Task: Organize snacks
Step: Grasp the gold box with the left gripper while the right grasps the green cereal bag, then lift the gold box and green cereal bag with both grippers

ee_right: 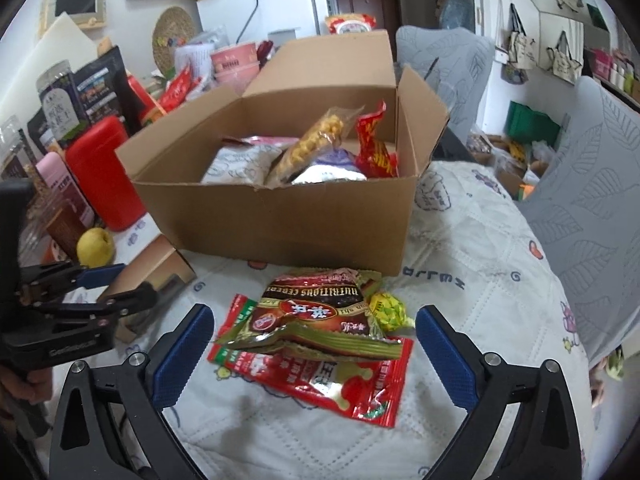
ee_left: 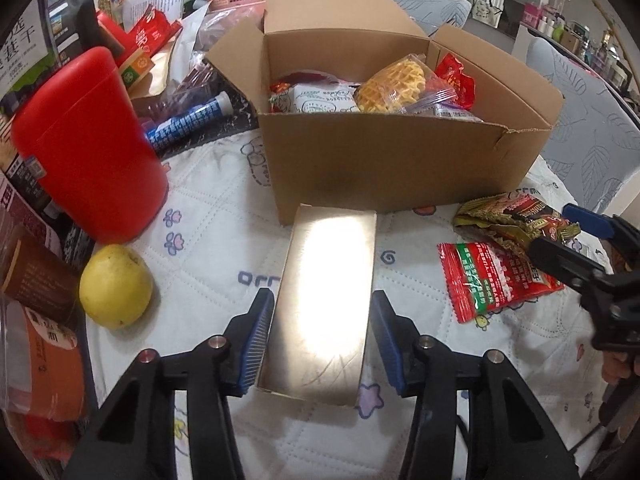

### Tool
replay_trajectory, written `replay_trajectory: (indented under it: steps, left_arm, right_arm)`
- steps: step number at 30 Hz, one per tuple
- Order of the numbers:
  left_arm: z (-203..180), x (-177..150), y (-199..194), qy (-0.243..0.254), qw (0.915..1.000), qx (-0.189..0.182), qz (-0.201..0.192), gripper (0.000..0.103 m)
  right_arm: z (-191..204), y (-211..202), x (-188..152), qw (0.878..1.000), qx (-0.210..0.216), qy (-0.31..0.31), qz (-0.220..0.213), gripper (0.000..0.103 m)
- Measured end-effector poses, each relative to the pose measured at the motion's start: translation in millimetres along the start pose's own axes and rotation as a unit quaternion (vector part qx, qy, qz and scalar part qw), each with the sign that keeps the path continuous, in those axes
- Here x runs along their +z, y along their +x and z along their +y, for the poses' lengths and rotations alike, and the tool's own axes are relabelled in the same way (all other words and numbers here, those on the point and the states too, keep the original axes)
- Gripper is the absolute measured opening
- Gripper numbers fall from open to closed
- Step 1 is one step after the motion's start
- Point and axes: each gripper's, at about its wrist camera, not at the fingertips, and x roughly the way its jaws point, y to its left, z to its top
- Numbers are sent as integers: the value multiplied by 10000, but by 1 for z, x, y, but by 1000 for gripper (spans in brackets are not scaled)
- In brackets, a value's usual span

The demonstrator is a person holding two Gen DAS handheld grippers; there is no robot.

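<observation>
Here, nearest the left camera, the left gripper (ee_left: 319,338) is standing with its jaws wide, one blue pad on each side of a glossy gold box (ee_left: 326,300) that is lying flat on the quilted cloth (ee_left: 216,208). A thin gap is showing on both sides, so the pads are bracketing the box without touching it. It is looking stiff, light and slippery from the glare on its top; I judge the long side walls the place to pinch, near the middle, with only gentle pressure so the thin card is not buckling.

The right gripper (ee_right: 314,354) is also hanging wide open over the loose packets. I am counting three things there: one flat red sachet (ee_right: 340,388) at the bottom, one crinkled brown-and-gold cereal pouch (ee_right: 316,316) lying on top of it, and one small yellow wrapped candy (ee_right: 386,308) touching the pouch's right edge. All three are looking soft, light and crackly; the foil is likely sliding, so a pinch across the pouch's body seems safer than at its flared seam.

Further off, one yellow fruit (ee_left: 115,285) is sitting beside one red canister (ee_left: 86,144). Beyond them, one open cardboard box (ee_left: 396,160) is already holding several snack bags; their exact number is hard to tell.
</observation>
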Motion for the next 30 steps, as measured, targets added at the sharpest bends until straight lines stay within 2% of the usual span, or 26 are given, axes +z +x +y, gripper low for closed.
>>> replay_trajectory:
  steps: [3, 5, 7, 12, 14, 19, 24, 30]
  left_arm:
    - [1, -2, 2, -164, 9995, -184, 172, 48]
    - [2, -4, 10, -207, 9992, -165, 294, 48]
    - [3, -6, 19, -273, 9986, -196, 406, 48]
    - [0, -8, 18, -305, 9993, -117, 182, 43]
    - [-1, -11, 15, -333, 9992, -166, 173, 43]
    - [-11, -19, -4, -253, 9996, -125, 42, 43]
    - [-25, -34, -30, -198, 9995, -232, -52, 43]
    - [-37, -49, -45, -99, 9993, -368, 2, 43]
  right_arm:
    - [-4, 12, 3, 9997, 120, 119, 185, 103]
    - [-6, 16, 3, 9995, 185, 176, 206, 102]
    - [-6, 18, 3, 9994, 207, 164, 225, 90]
    - [-3, 8, -1, 10000, 54, 27, 79, 57]
    - [-5, 5, -4, 9999, 81, 71, 45, 50]
    - [-7, -10, -10, 9998, 171, 124, -56, 48]
    - [-5, -36, -23, 9989, 383, 165, -192, 48]
    - [-1, -64, -44, 9981, 530, 134, -298, 48]
